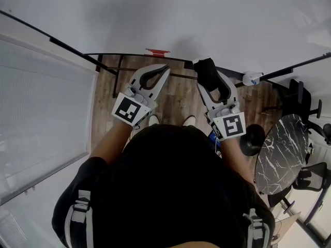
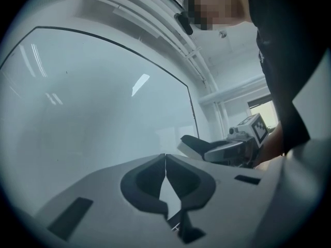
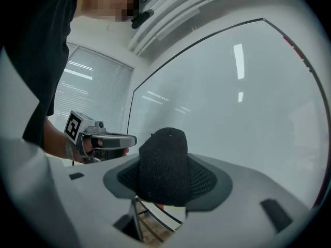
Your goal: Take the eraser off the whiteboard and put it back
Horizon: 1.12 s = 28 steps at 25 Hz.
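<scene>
The person faces a large whiteboard [image 1: 170, 14], both grippers held level toward it. The right gripper [image 1: 211, 75] has its jaws set fairly wide and closed on a black eraser [image 3: 163, 161]. The fuzzy block fills the gap between the pads and sticks out past the jaw tips toward the board. In the head view the eraser [image 1: 205, 68] sits near the board's lower edge, right of centre. Whether its far end touches the white surface cannot be told.

The left gripper [image 2: 165, 159] is just to the left of the right one and apart from it. Its jaws are together, tips meeting, with nothing between them.

Below the grippers is a wooden floor [image 1: 178, 99]. A window with blinds [image 1: 41, 118] is on the left. A round marble-patterned table [image 1: 282, 154] and black chairs [image 1: 305, 99] stand on the right.
</scene>
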Each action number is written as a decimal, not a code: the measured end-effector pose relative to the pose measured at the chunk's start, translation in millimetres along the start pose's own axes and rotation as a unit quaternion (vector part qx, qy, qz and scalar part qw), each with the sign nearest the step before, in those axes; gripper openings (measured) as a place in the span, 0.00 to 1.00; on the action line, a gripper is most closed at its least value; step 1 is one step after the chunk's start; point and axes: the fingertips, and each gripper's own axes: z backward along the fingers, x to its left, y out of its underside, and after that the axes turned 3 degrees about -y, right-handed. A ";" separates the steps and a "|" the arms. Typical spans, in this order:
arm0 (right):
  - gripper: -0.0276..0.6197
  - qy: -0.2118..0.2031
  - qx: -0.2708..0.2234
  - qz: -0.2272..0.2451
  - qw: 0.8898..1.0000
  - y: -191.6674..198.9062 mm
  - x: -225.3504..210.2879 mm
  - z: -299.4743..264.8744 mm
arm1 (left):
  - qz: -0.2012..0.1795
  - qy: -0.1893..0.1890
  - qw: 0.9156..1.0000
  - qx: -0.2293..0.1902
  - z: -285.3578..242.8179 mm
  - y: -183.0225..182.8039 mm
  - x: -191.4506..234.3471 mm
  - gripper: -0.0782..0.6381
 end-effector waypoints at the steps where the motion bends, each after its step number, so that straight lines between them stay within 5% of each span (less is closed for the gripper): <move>1: 0.40 -0.005 -0.005 0.003 1.000 -1.4 -1.7 0.6 | -0.001 -0.004 1.000 0.001 -1.7 -1.0 -1.6 0.12; 16: 0.40 -0.081 -0.012 0.002 0.997 10.1 -38.4 9.2 | -0.004 -0.080 0.997 0.018 -31.4 -0.8 -17.0 0.12; 28: 0.40 -0.083 -0.005 0.004 0.996 7.4 17.4 -72.2 | -0.013 -0.086 0.996 0.007 14.1 -1.3 83.5 0.12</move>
